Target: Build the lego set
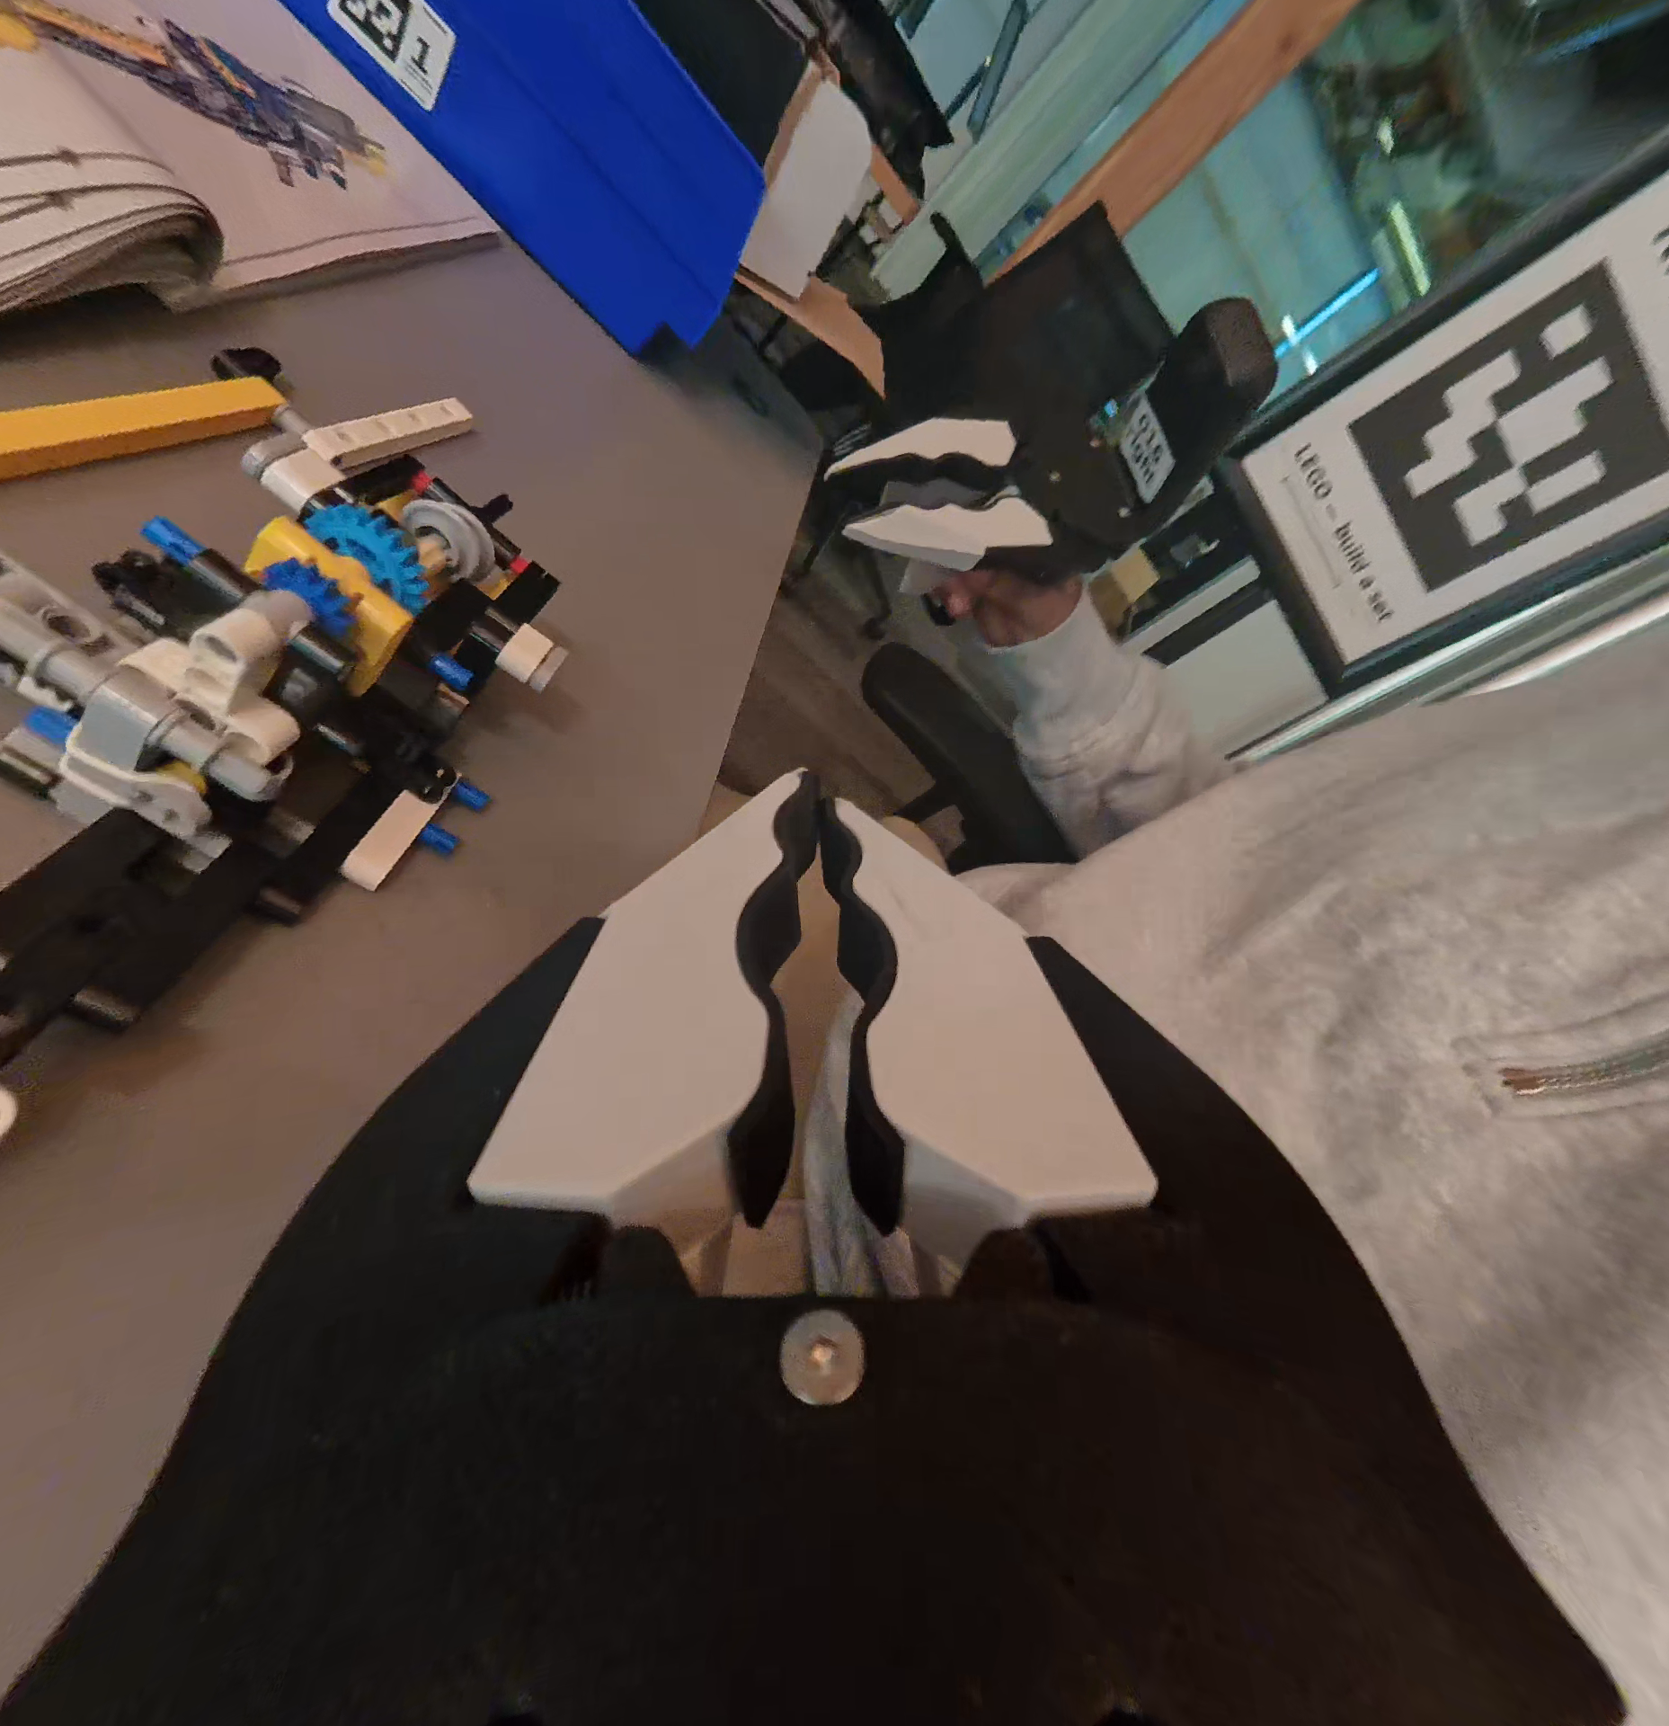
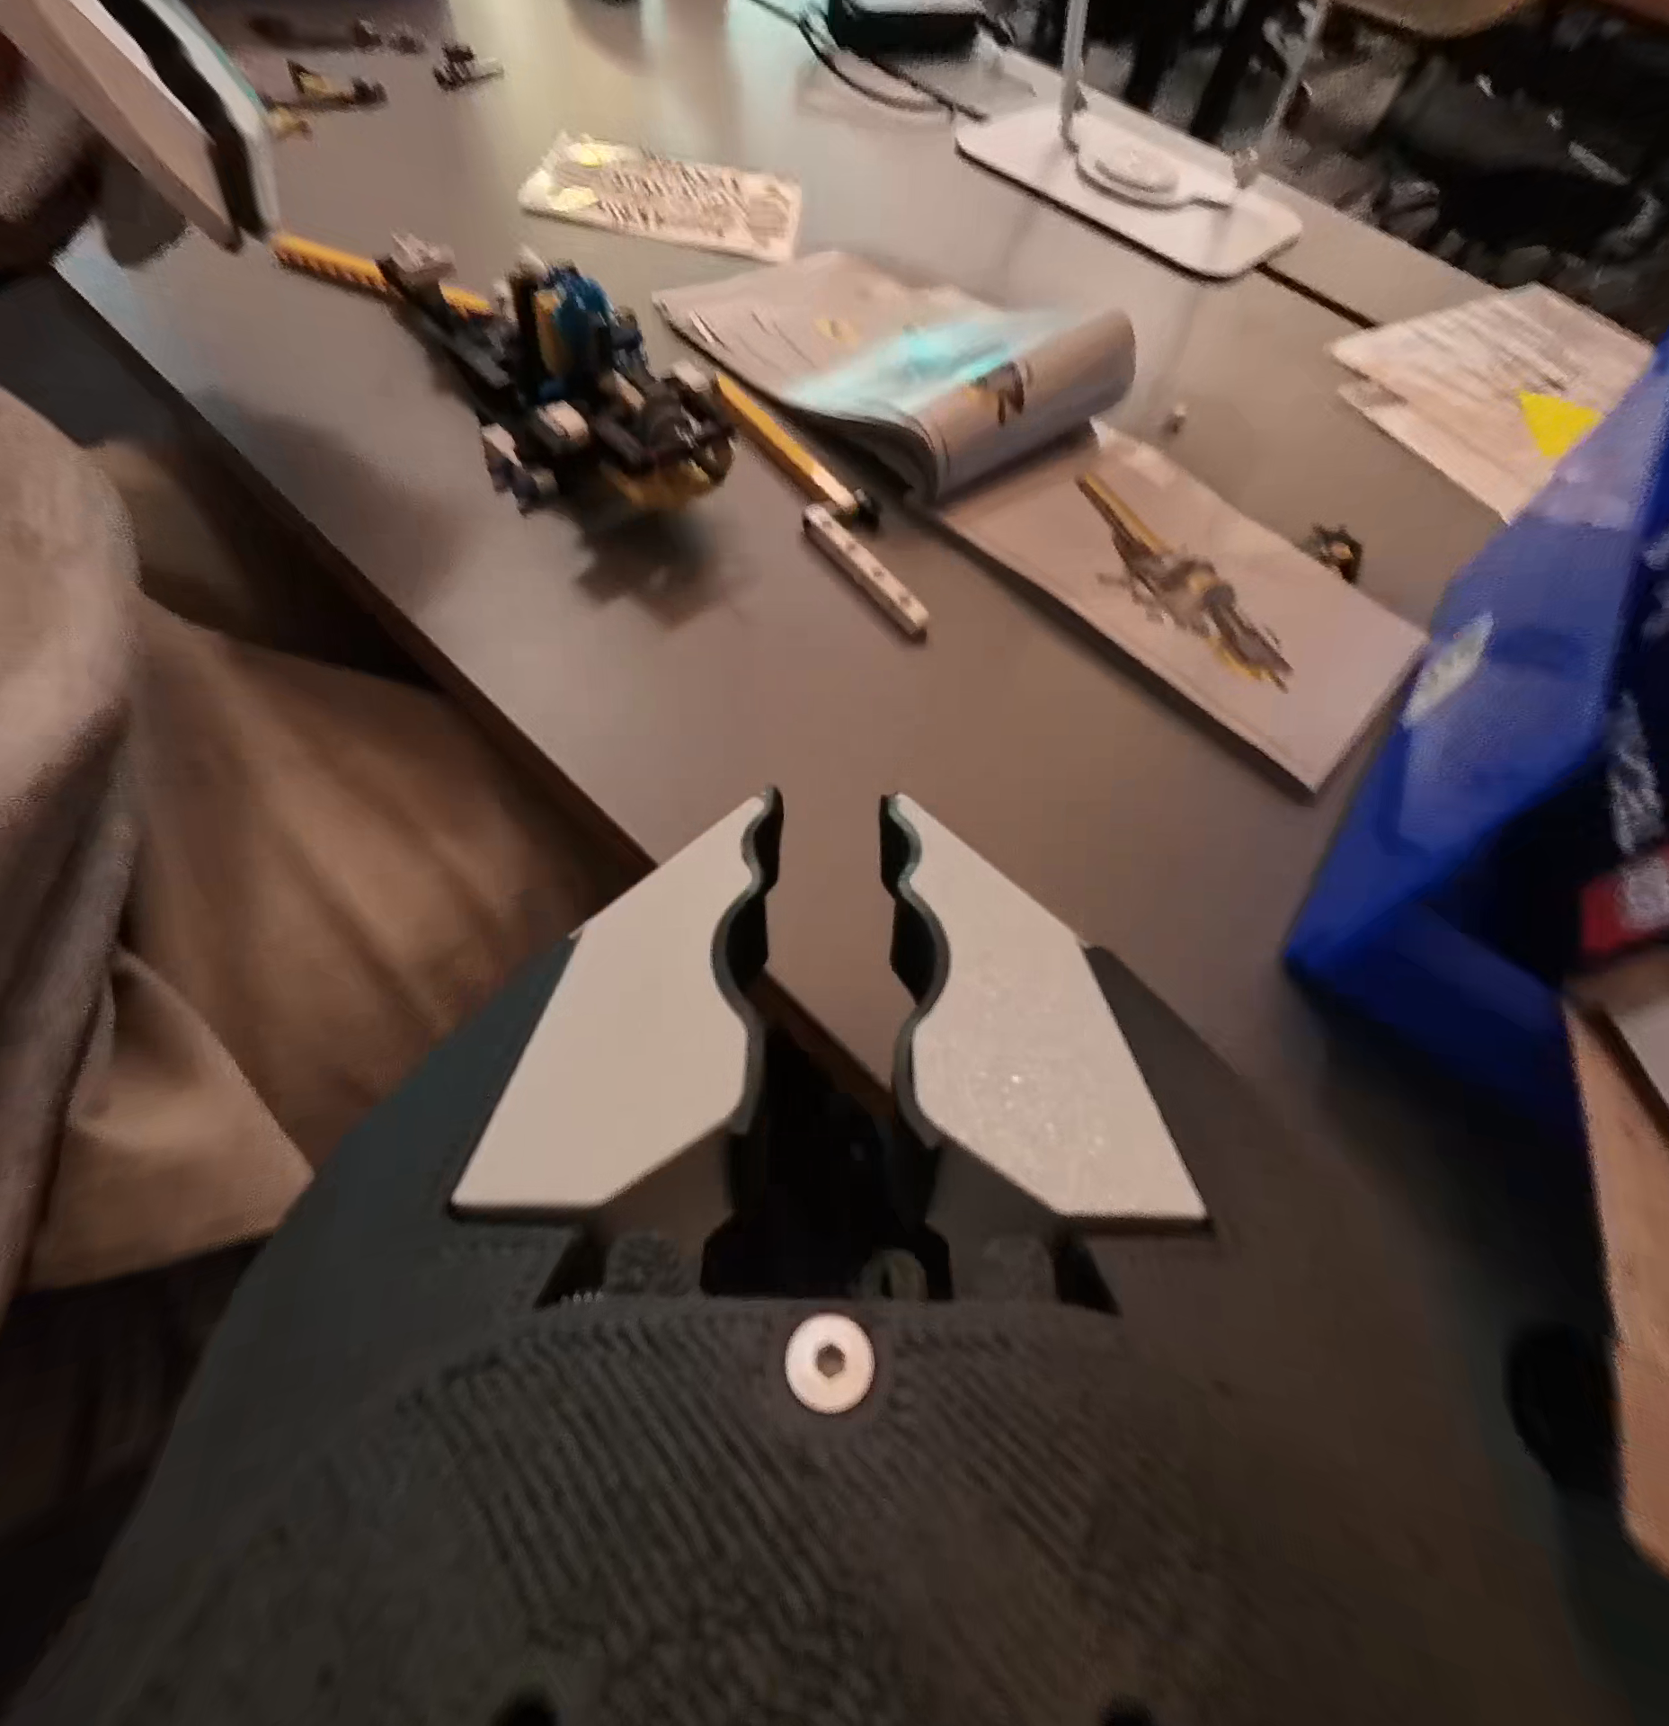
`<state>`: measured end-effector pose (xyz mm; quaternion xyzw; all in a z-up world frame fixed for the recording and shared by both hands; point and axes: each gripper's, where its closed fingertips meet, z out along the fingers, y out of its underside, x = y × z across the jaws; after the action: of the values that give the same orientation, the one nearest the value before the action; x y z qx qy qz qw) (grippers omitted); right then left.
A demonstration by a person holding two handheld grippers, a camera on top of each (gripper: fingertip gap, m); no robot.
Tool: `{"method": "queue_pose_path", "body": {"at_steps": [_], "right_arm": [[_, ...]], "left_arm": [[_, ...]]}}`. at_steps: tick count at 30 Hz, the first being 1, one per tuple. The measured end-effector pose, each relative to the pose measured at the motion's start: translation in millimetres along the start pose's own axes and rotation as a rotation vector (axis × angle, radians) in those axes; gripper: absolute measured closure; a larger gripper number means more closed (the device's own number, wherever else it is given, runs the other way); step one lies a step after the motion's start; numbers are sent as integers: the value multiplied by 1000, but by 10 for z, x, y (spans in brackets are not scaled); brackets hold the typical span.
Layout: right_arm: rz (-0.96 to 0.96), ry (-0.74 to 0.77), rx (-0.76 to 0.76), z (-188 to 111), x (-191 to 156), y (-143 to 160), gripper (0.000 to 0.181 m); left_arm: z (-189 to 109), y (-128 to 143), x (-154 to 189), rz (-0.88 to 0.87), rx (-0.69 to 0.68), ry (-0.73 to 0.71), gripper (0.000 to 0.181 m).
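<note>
Hovering off the table [image 2: 905, 710] edge, left gripper [image 1: 816, 794] closed and empty, right gripper [image 2: 830, 808] open and empty; model [image 2: 588, 411] mid-table by the manual [image 2: 952, 392]: between steps, next likely fetch the loose beam [image 2: 863, 570].

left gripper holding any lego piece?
No. The left gripper is nearly shut on nothing, off the table edge; the lego model sits apart on the table.
</note>
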<state>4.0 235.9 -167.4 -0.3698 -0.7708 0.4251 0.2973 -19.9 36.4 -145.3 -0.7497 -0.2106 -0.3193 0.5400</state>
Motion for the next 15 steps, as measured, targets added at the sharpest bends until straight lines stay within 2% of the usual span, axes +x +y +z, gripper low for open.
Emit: {"method": "queue_pose_path", "body": {"at_steps": [1,3,7,15], "right_arm": [[-2,39,-24,-93,53,78,162],[5,130,-37,-298,193,172,163],[67,282,59,-655,506,145,158],[74,417,77,-930,621,128,146]], "left_arm": [[36,9,9,25,-9,-1,181],[110,-7,48,65,-9,12,181],[264,-76,110,110,-8,11,181],[543,-21,225,258,-120,-110,181]]}}
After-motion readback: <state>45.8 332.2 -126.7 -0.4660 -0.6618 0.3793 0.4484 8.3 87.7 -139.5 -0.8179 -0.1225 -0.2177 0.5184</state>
